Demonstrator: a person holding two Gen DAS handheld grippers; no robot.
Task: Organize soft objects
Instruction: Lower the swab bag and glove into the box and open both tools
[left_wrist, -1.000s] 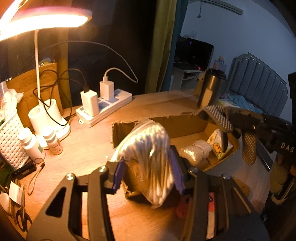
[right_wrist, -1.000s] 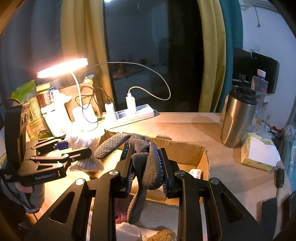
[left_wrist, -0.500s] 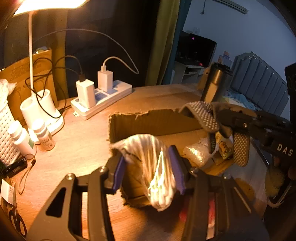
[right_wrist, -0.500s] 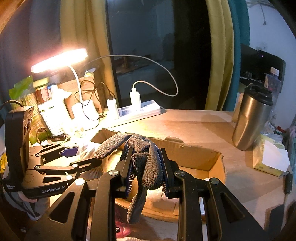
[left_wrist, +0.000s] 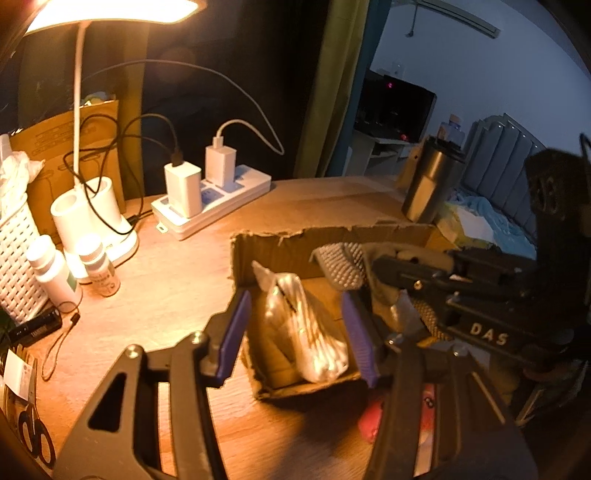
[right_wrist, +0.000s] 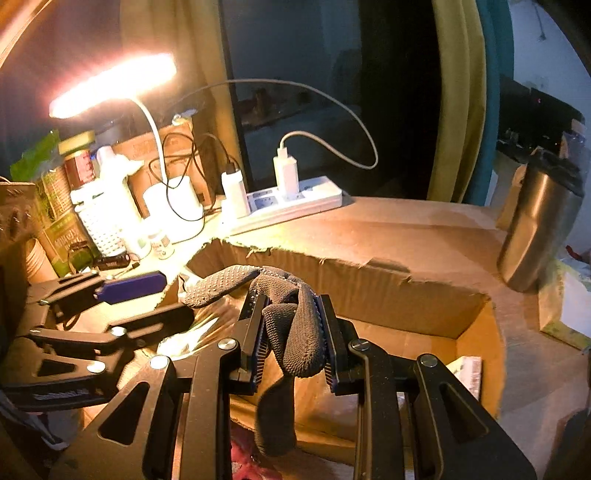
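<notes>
An open cardboard box (left_wrist: 280, 243) (right_wrist: 369, 288) sits on the wooden desk. A clear plastic bag of cotton swabs (left_wrist: 306, 332) lies in the box's near left corner. My left gripper (left_wrist: 295, 332) is open, its purple pads on either side of the bag and apart from it. It also shows in the right wrist view (right_wrist: 147, 299). My right gripper (right_wrist: 291, 332) is shut on a dark knitted glove (right_wrist: 291, 328) with a dotted palm and holds it above the box. The glove also shows in the left wrist view (left_wrist: 343, 266).
A white power strip (left_wrist: 210, 206) with chargers and cables, a lit desk lamp (right_wrist: 110, 85), small bottles (left_wrist: 96, 262) and a white basket (left_wrist: 14, 258) stand left of the box. A steel tumbler (right_wrist: 535, 229) stands at the right. A small packet (right_wrist: 465, 373) lies in the box.
My left gripper has opened and let go of the swab bag, which now lies in the box. My right gripper has come lower over the box with the glove.
</notes>
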